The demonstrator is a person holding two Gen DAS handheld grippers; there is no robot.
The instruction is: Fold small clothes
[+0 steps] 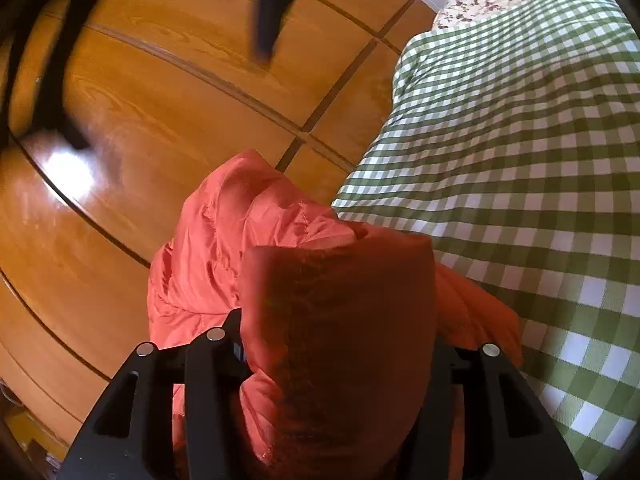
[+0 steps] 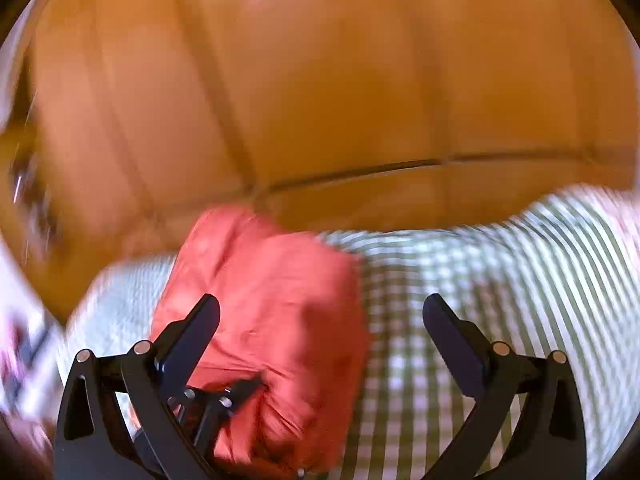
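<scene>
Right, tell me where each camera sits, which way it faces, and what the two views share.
Left wrist: on the left claw, looking forward and slightly down along its fingers at the orange-red padded garment bunched between them, the green checked cover beside it and wood panelling behind.
Right wrist: on the right claw, looking forward and down; its jaws are spread wide and empty above the garment, with the left claw low in frame. The picture is blurred.
Shared: garment, checked cover, wood panelling.
</scene>
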